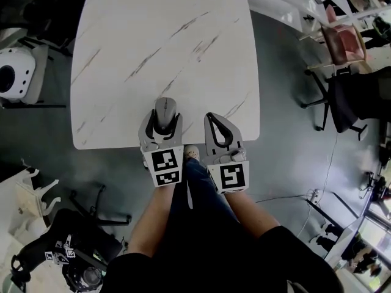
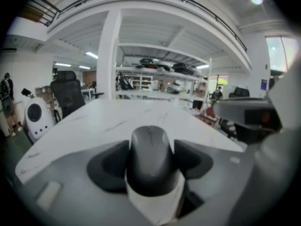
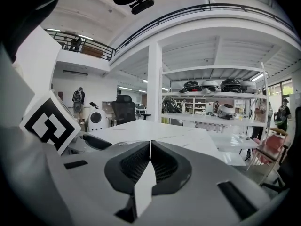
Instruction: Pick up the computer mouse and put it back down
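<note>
A dark grey computer mouse (image 1: 165, 110) (image 2: 149, 159) sits between the jaws of my left gripper (image 1: 163, 118) (image 2: 150, 163), and both black pads press on its sides. It is over the near edge of the white marble table (image 1: 153, 41) (image 2: 108, 119). Whether the mouse touches the tabletop, I cannot tell. My right gripper (image 1: 212, 118) (image 3: 150, 147) is just to the right of the left one, also over the table's near edge. Its jaws are shut with nothing between them.
A black office chair (image 1: 348, 102) and a pink seat (image 1: 345, 41) stand to the table's right. A white rounded machine (image 1: 15, 72) is on the floor to the left, and a chair base (image 1: 91, 209) lies near my legs. A cable (image 1: 287, 197) runs across the floor.
</note>
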